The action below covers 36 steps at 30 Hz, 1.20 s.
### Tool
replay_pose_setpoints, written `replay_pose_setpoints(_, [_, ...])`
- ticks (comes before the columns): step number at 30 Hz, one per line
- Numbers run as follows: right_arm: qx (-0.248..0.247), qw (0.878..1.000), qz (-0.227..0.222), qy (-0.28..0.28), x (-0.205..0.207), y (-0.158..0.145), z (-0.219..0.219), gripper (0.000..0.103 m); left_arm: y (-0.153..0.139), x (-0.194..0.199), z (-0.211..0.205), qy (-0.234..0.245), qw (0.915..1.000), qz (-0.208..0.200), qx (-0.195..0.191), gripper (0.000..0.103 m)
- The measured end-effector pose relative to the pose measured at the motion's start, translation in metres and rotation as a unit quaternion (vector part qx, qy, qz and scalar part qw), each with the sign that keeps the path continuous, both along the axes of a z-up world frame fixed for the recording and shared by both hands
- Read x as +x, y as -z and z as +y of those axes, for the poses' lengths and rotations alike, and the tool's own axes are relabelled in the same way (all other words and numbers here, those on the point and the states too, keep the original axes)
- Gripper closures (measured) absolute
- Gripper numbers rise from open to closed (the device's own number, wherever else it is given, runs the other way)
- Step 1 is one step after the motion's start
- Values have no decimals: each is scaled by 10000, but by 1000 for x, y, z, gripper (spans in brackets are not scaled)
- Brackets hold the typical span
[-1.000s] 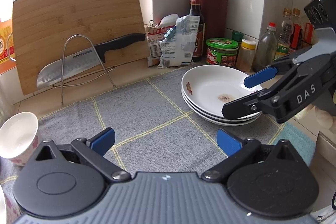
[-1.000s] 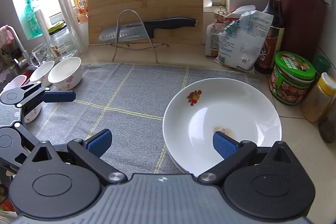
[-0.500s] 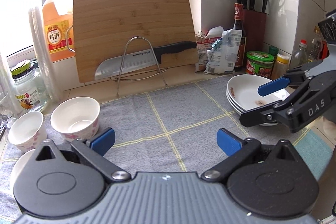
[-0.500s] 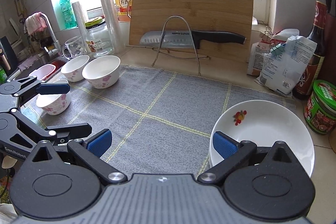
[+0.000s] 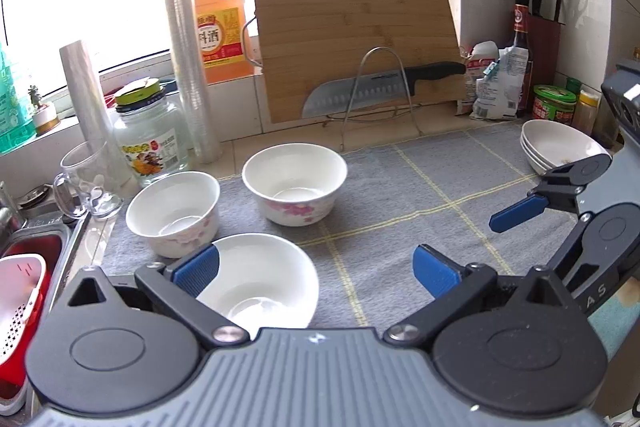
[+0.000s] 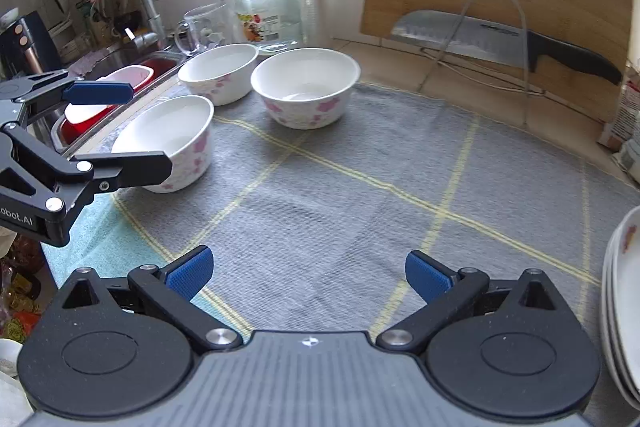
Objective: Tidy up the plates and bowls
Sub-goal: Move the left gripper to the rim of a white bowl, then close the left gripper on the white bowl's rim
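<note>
Left gripper (image 5: pixel 316 267) fingers apart, empty, now over the nearest floral bowl (image 5: pixel 256 279), having swung off the plate stack (image 5: pixel 560 147). Right gripper (image 6: pixel 308 275) fingers also apart, empty, withdrawn from the plates. Two more bowls (image 6: pixel 306 87) sit on the grey mat (image 6: pixel 360 195) of the worktop. Plates look done; bowl nesting likely next.

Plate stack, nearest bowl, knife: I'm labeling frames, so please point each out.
plate stack (image 5: pixel 560 143): left wrist view, inside of top plate.
nearest bowl (image 5: pixel 260 279): left wrist view, inner wall.
knife (image 6: pixel 460 41): right wrist view, blade.
</note>
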State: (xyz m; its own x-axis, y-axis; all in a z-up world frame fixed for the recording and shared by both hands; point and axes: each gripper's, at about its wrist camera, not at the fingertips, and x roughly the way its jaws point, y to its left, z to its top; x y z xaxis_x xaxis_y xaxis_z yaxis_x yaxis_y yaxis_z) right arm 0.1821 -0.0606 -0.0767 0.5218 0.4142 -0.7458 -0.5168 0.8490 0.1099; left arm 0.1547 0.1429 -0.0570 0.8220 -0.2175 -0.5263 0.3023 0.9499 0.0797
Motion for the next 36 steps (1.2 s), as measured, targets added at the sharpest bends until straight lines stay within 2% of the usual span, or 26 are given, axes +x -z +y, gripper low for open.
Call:
replay_pose_setpoints(7, [-144,9986,-46,-515,6,7,72,0,5,4,48,-267,9996,93,-85,1])
replay_pose_setpoints(13, [-304,9957,-105,-873,8,16,111,0,11,8,70,-387,9990,146,-139,1])
replay_pose_setpoints(19, [-357,9941,-177,-1012,11,24,133,0,16,13,84,-443,9986,239,-163,1])
replay_pose_setpoints(24, [-526,9914,-522,-1083,10,22,147,0,21,22,94,-425,9980,390,-256,1])
replay_pose_setpoints(30, [-541,9893,-655,-1190,9,23,154,0,26,37,100,-185,9973,636,-321,2])
replay_pose_setpoints(33, [-532,9890,-701,-1191,8,23,154,0,28,46,102,26,9961,796,-367,5])
replay_pose_setpoints(36, [-565,9888,-758,-1156,9,23,155,0,29,56,101,242,9945,940,-386,15])
